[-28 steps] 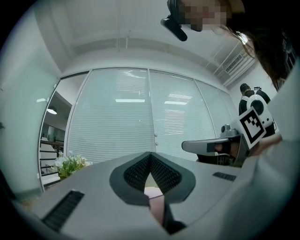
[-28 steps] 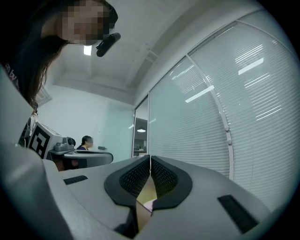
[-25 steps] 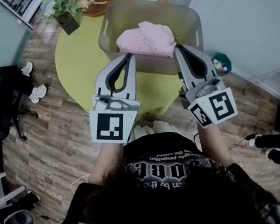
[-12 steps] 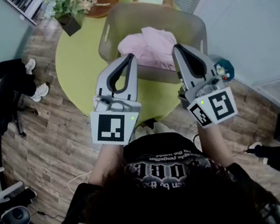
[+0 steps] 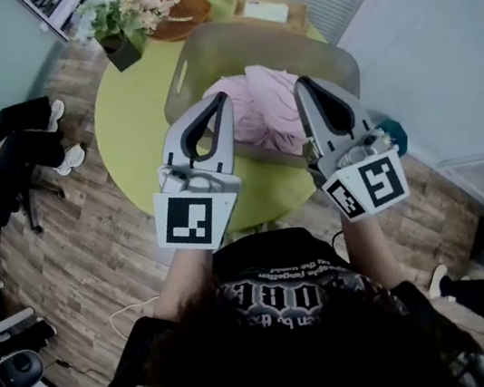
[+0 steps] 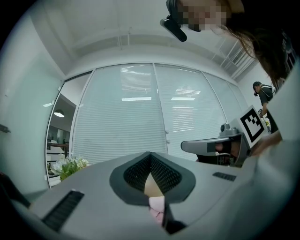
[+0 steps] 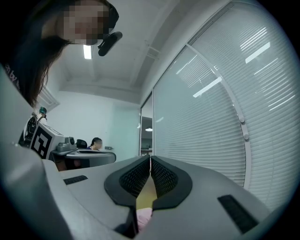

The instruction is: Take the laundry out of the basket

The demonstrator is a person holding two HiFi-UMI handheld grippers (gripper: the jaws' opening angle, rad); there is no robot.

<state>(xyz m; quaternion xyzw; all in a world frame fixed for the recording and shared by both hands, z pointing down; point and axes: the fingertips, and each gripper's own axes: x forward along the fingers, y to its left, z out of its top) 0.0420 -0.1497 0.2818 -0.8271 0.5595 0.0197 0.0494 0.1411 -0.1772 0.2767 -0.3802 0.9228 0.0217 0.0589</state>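
Laundry point(image 5: 257, 110) | in basket point(image 5: 231, 45) | between left hand-held gripper point(image 5: 222, 98), right hand-held gripper point(image 5: 300, 84)

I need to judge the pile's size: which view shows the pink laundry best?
The head view: the pink laundry lies heaped in the basket, seen from above. Both gripper views show only a small pink sliver of it through the gap below their jaws.
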